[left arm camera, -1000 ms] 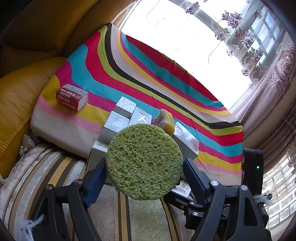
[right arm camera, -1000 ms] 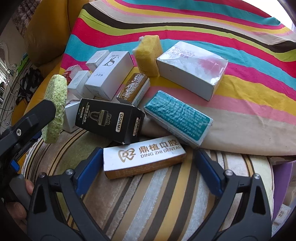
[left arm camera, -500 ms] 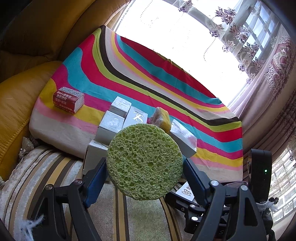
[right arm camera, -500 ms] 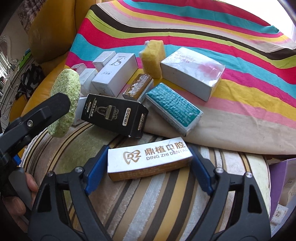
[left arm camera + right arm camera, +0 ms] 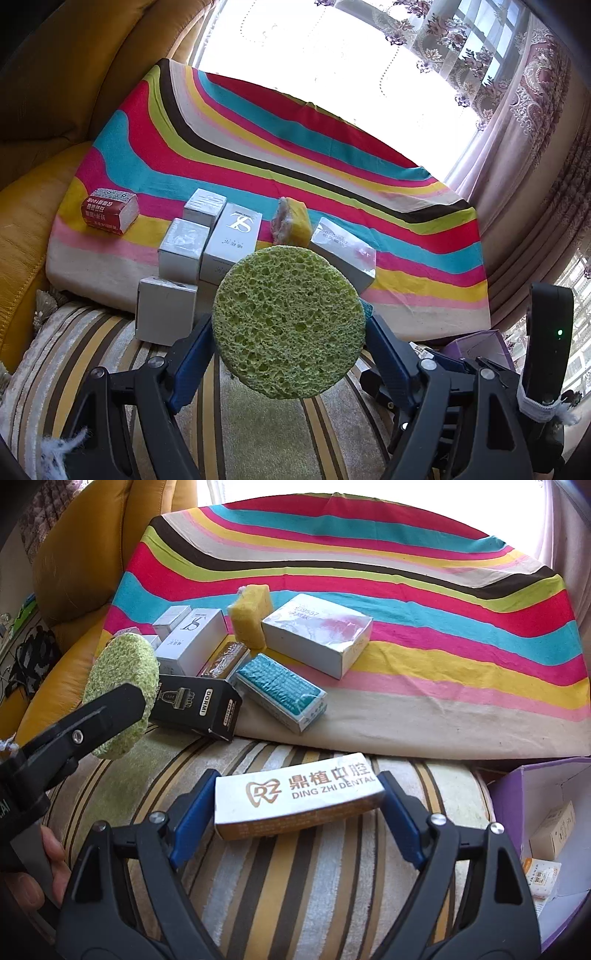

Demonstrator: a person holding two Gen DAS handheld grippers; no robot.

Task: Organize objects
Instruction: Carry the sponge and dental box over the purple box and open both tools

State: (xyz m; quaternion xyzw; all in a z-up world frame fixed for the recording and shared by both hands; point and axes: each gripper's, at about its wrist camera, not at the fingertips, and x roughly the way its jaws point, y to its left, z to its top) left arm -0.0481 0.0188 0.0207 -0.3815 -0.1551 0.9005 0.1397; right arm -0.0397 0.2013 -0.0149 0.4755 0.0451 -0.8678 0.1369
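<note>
Both grippers now carry loads: right gripper [image 5: 299, 808], open a second ago, clenches the dental box [image 5: 297, 799]; left gripper [image 5: 288, 332] still grasps the green sponge [image 5: 288, 321], so sorting can proceed

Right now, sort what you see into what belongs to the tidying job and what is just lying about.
In the job:
- green sponge, in the left gripper
- dental box, in the right gripper
- purple box, with small packs inside
- yellow sponge
- black box
- teal pack

Lying about:
- striped cloth
- cushion
- curtains
</note>
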